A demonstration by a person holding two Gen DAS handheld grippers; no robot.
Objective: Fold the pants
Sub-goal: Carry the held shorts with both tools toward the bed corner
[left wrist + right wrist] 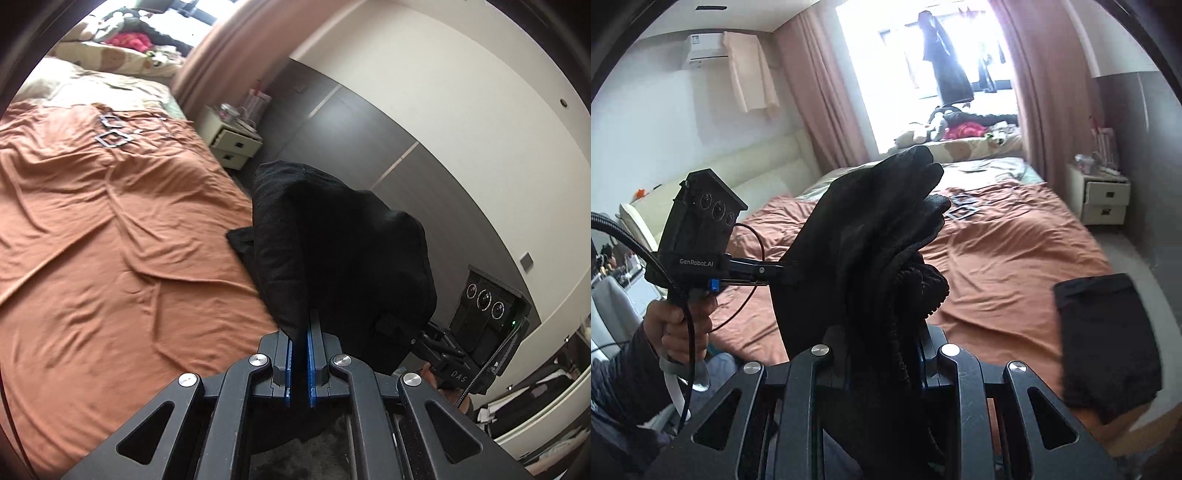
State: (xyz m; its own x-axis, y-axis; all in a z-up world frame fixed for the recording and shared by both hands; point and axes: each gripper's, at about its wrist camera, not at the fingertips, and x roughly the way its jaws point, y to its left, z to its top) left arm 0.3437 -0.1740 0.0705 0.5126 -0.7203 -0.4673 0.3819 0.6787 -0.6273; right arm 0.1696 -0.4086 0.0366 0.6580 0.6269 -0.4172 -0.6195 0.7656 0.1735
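The black pants (332, 240) hang bunched in the air over the edge of the bed, held between both grippers. In the left wrist view my left gripper (299, 326) has its blue pads (314, 354) shut on a fold of the cloth. The right gripper (415, 339) bites the same bundle from the right. In the right wrist view the pants (871, 229) drape over my right gripper (886, 354), which is shut on a thick wad of ribbed fabric that hides its fingertips. The left gripper (777, 272), held by a hand (679, 325), clamps the bundle's left edge.
The bed has a wrinkled orange sheet (110, 240) with grey square patches (110, 131) on it. A folded black garment (1108, 339) lies at the bed's near right corner. A white nightstand (1104, 201) stands beside the bed, and clothes are piled by the window (964, 129).
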